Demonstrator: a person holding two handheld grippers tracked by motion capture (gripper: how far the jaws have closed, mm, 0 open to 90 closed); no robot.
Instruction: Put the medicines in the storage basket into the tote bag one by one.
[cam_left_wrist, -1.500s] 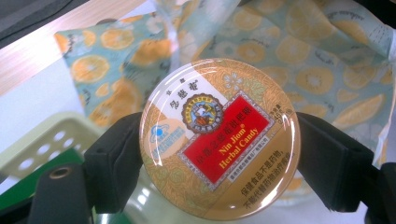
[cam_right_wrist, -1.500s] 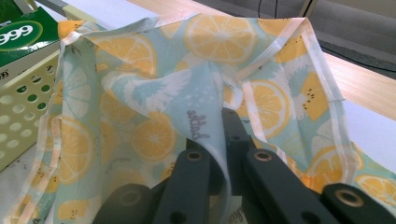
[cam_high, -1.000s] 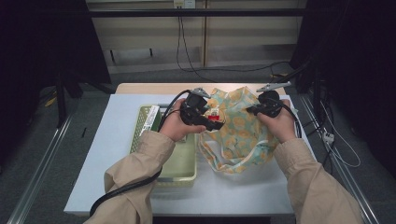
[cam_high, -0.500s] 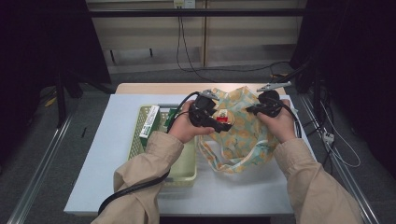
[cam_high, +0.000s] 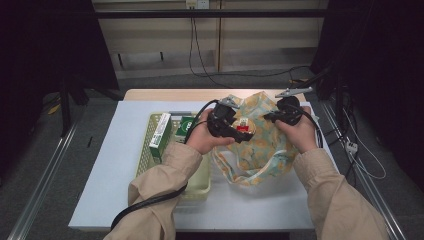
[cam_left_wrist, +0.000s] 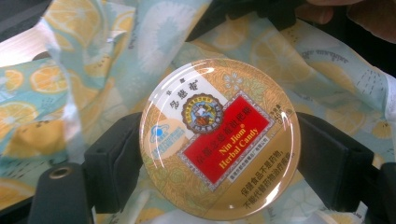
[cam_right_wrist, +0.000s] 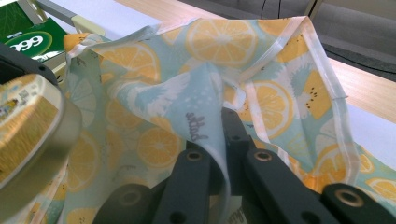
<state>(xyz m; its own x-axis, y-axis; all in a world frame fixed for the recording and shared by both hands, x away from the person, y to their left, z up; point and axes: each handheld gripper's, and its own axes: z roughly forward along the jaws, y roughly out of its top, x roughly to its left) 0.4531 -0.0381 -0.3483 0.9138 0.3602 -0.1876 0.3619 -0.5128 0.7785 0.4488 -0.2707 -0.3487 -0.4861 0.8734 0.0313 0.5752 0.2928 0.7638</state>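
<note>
A round gold candy tin (cam_left_wrist: 219, 140) with a red label sits clamped between the two black jaws of my left gripper (cam_high: 240, 131). In the high view the tin (cam_high: 244, 127) hangs over the mouth of a lemon-print cloth bag (cam_high: 260, 150) lying on the white table. My right gripper (cam_high: 274, 118) is shut on the bag's far edge; its view shows the lemon-print fabric (cam_right_wrist: 210, 121) pinched between its jaws, with the tin (cam_right_wrist: 28, 130) at the left.
A pale yellow-green basket (cam_high: 197, 182) stands left of the bag and holds a green-and-white box (cam_high: 161, 136) and a green pack (cam_high: 186, 127). The white table (cam_high: 110, 165) has a wooden strip along its far edge. Cables trail from both grippers.
My left gripper has carried the tin to the right, from the bag's left edge to over its opening. The right gripper has kept its hold in the same place.
</note>
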